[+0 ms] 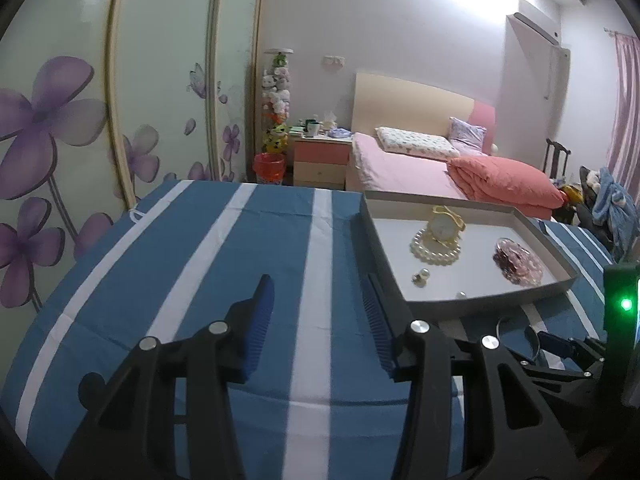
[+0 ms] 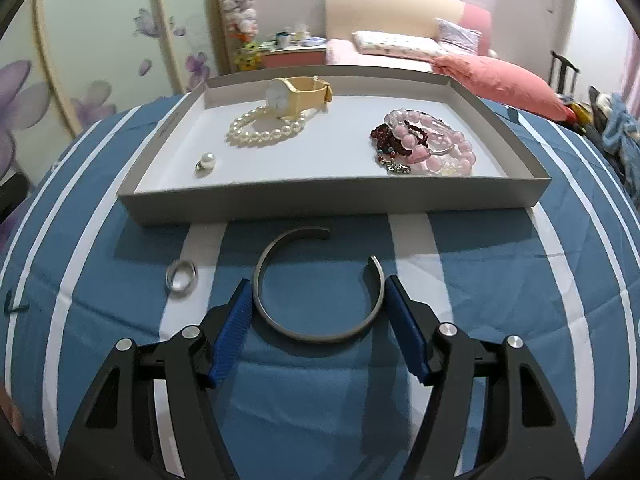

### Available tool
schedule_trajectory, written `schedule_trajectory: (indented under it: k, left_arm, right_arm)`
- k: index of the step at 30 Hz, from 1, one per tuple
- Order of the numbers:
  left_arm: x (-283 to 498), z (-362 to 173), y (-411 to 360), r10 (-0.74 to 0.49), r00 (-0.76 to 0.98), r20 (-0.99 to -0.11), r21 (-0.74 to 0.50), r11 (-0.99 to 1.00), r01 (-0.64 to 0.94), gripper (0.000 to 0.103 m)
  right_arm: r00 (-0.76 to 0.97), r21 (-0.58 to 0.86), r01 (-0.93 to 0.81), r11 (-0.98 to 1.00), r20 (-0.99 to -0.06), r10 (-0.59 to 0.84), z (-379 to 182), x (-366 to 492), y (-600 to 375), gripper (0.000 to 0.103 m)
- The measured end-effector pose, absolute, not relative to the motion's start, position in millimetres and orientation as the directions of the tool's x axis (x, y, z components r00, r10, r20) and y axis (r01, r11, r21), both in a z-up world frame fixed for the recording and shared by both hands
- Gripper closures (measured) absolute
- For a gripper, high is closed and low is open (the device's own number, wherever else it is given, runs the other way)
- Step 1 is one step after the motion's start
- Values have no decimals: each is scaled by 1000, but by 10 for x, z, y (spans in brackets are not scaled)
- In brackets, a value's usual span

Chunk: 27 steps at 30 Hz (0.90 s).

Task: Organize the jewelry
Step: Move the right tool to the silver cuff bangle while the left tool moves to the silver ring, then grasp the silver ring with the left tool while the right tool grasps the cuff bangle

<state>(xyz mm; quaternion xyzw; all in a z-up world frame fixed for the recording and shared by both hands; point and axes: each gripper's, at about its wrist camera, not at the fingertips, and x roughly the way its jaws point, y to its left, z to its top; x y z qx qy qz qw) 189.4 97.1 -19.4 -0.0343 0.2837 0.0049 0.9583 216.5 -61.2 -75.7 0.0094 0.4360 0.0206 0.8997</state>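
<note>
Right hand-held gripper [image 2: 318, 300] spread wide, blue pads straddling the cuff [image 2: 316, 284] on either side, close but apparently not yet pressing. Tilted down at the cloth so the pads can close on the cuff's outer curve; cuff flat on the striped worktop [image 2: 480, 280], open gap turned toward the tray [image 2: 332, 200], just in front of its near wall. Ring [image 2: 182, 276] loose on a white stripe to the left, likely next after the cuff.

Already in the tray, sorted by kind: watch [image 2: 298, 96] leaning on the pearl bracelet [image 2: 264, 128] at the back left, pearl earring [image 2: 206, 162] alone near the front left, pink and dark-red bead bracelets [image 2: 424, 144] heaped at the right.

Left hand-held gripper [image 1: 320, 320] half spread, empty, hovering over bare cloth left of the tray, probably kept clear of the right one's work.
</note>
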Motion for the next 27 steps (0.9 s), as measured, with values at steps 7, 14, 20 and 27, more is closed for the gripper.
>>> schedule_trajectory:
  k: [7,14,20,27]
  left_arm:
    - [1848,-299,529,-107,797,-594,-48,994,97,52]
    - [1812,-481,42,-165,725,-668,-38,981,188,46]
    - [1952,-629,-207,-142,675,-724,-31,984,174,46]
    - [2118,-754,-307,-112,636,-764,-39,991,127,54]
  right_arm:
    - [622,37,37,999,-783,6,-752,2063,-1169,37]
    - [608,39,123,992,-793,-44,-756,2045,-1760,37]
    - [613,43,84,996,-790,-18,-763,1984,-1906,37]
    - [622,60,61,996,-783,9,-767,1947,-1940,37]
